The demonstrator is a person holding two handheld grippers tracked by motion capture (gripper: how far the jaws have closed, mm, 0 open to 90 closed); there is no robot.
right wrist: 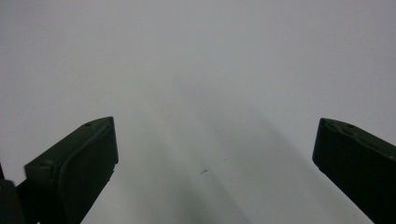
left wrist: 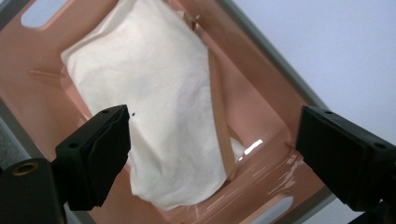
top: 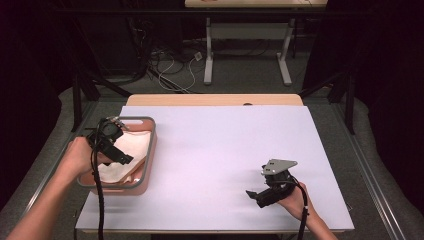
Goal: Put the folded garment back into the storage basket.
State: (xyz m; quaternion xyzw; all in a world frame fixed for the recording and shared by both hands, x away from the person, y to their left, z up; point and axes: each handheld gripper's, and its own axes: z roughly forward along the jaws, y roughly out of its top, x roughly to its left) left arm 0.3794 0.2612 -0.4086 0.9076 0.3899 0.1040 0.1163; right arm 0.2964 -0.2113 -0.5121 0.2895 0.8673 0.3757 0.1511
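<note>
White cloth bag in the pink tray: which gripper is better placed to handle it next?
Left. The left gripper hangs over the pink tray, jaws open above the white cloth bag. The right gripper sits across the table, open over bare white surface.

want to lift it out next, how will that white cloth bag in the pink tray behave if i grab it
The white cloth bag probably flops and sags: it lies creased and slumped in the pink tray. It looks light and thin. Its tan strap may dangle and catch the tray's rim.

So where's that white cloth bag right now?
The white cloth bag lies inside the pink basket at the table's left edge, directly beneath the open left gripper.
</note>
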